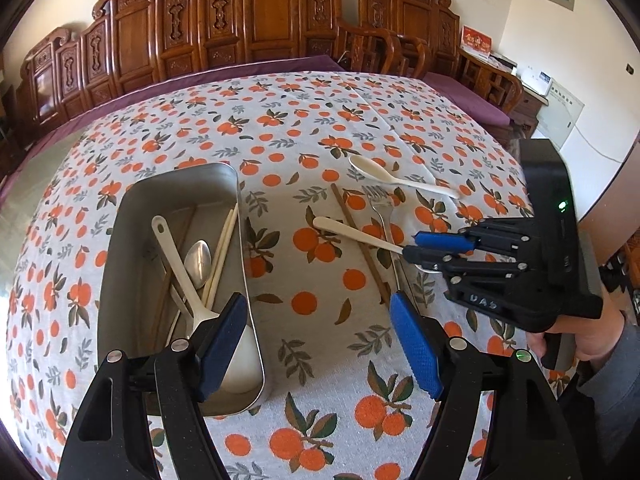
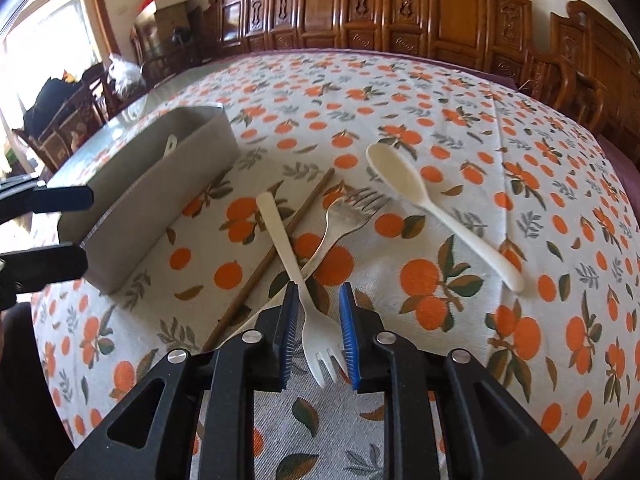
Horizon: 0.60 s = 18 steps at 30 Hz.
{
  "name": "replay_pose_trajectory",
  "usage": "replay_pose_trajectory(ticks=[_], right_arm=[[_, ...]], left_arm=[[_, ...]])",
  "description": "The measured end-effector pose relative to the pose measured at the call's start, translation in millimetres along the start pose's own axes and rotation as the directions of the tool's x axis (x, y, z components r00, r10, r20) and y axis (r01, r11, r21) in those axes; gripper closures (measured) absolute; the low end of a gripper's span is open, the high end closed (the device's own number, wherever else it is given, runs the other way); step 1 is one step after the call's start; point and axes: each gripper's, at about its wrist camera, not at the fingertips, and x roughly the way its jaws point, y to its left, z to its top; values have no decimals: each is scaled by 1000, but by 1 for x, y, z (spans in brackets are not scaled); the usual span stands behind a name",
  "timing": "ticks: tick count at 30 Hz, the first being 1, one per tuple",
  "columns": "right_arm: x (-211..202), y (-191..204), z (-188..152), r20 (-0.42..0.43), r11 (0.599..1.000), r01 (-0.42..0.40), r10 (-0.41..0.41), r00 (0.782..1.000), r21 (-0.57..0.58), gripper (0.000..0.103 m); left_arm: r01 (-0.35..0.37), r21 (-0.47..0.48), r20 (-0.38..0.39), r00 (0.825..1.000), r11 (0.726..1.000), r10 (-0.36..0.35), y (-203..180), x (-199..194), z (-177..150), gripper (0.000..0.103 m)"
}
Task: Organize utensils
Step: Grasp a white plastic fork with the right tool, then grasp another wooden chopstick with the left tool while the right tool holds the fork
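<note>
Bright daylight, both views sharp. Window (image 2: 44, 40) at upper left of the right wrist view is blown out to white. Soft shadows under utensils on tablecloth (image 2: 460, 184). Mild glare inside metal tray (image 1: 136, 240). Strong fisheye bending, dark vignette at corners.

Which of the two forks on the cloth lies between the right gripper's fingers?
The white fork: its tines sit between the right gripper fingers. The metal fork lies farther off, underneath it.
</note>
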Motion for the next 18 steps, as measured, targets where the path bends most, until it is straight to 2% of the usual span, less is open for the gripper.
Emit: replay_pose_trajectory(ticks=[7, 8, 9, 14, 18], right_arm=[[4, 10, 1, 0, 998, 23, -23, 1000, -59, 81], [4, 10, 2, -8, 998, 12, -13, 1000, -60, 90], [3, 9, 2, -13, 998, 0, -1, 1000, -56, 94], [-1, 8, 1, -16, 998, -27, 26, 1000, -54, 96], [-16, -1, 3, 22, 999, -42, 42, 999, -24, 96]], left_arm=[[-4, 4, -4, 1000, 1000, 4, -2, 1, -1, 33], [-4, 5, -5, 1000, 1000, 4, -3, 2, -1, 33], [-4, 5, -5, 1000, 1000, 4, -3, 2, -1, 33], [-8, 12, -9, 1000, 1000, 9, -8, 6, 0, 33], [-9, 14, -19, 1000, 1000, 9, -13, 13, 2, 33]])
